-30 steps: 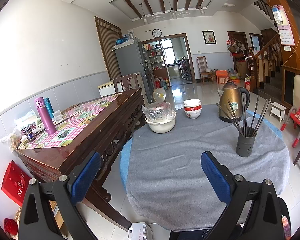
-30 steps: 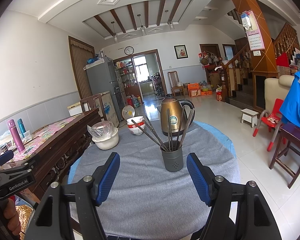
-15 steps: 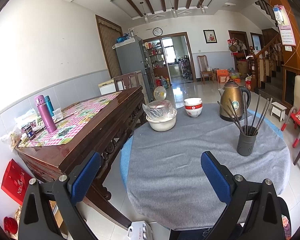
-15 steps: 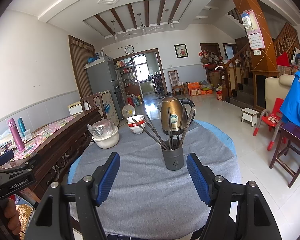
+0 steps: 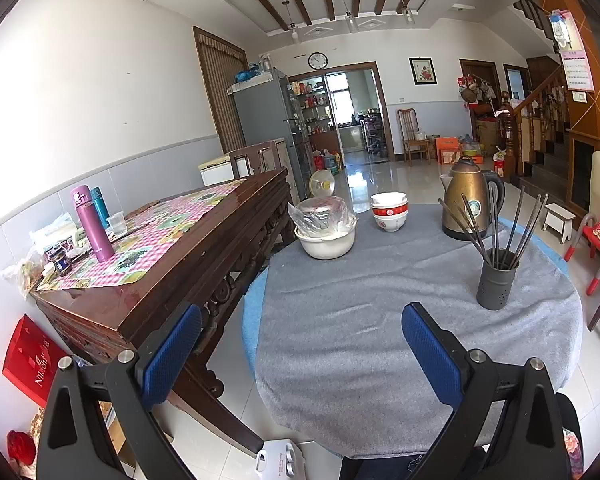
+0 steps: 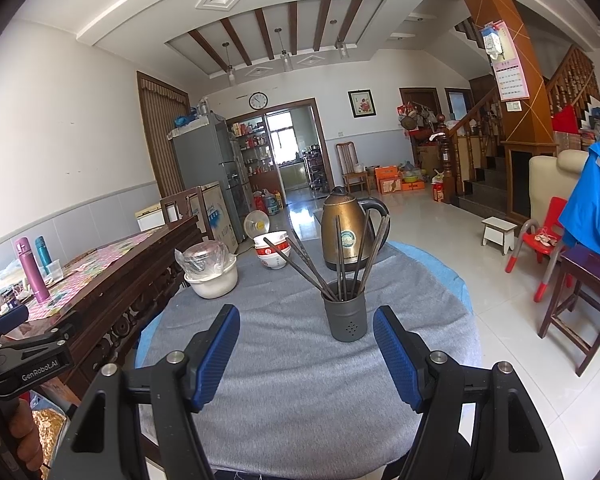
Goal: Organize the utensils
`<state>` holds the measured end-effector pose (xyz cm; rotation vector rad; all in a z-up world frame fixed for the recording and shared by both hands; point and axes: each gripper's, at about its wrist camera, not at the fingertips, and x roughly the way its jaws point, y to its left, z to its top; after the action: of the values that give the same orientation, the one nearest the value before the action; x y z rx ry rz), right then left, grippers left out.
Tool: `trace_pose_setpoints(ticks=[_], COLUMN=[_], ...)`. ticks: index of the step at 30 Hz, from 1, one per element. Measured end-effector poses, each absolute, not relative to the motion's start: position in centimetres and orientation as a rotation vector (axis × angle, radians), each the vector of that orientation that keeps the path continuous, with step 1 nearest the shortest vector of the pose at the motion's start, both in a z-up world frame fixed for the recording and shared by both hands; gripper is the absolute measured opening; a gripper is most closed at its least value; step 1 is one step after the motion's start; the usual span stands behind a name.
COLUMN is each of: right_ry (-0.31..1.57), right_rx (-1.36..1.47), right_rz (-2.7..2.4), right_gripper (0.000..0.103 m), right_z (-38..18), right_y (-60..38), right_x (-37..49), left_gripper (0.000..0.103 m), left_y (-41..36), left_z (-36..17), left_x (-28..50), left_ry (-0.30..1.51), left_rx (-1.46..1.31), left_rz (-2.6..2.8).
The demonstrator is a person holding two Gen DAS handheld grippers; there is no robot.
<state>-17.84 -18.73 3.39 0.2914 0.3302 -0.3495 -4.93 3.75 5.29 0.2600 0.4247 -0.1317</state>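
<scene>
A dark grey utensil holder [image 5: 496, 282] [image 6: 347, 315] stands upright on the round table's grey cloth [image 5: 360, 300] [image 6: 284, 360]. Several dark chopsticks [image 5: 512, 228] [image 6: 340, 256] stand in it and fan outward. My left gripper [image 5: 300, 344] is open and empty, over the table's near left edge, far from the holder. My right gripper [image 6: 306, 344] is open and empty, just in front of the holder, which sits between and beyond its blue pads [image 6: 396, 356].
A bronze kettle [image 5: 466, 200] [image 6: 346, 234], stacked red-and-white bowls [image 5: 389, 212] [image 6: 274, 250] and a white bowl with a wrapped pot [image 5: 326, 226] [image 6: 210, 270] stand at the table's far side. A wooden sideboard [image 5: 172, 248] is left. A stool [image 6: 580, 308] is right.
Both grippers have drawn back slightly from the table; the holder looks a little farther off in both views. Jaws stay open and nothing on the table has moved.
</scene>
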Motion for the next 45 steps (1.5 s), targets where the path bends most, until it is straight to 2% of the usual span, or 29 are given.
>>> trace_pose_setpoints(ticks=[45], right_ry=[0.337], right_rx=[0.291], right_rz=[-0.348], right_gripper=[0.073], right_z=[2.73], right_y=[-19.26], right_x=[-17.84], left_gripper=[0.100], left_y=[4.13], left_z=[4.49], left_x=[-4.61], left_ry=[0.435], left_rx=[0.267], left_rz=[-0.118])
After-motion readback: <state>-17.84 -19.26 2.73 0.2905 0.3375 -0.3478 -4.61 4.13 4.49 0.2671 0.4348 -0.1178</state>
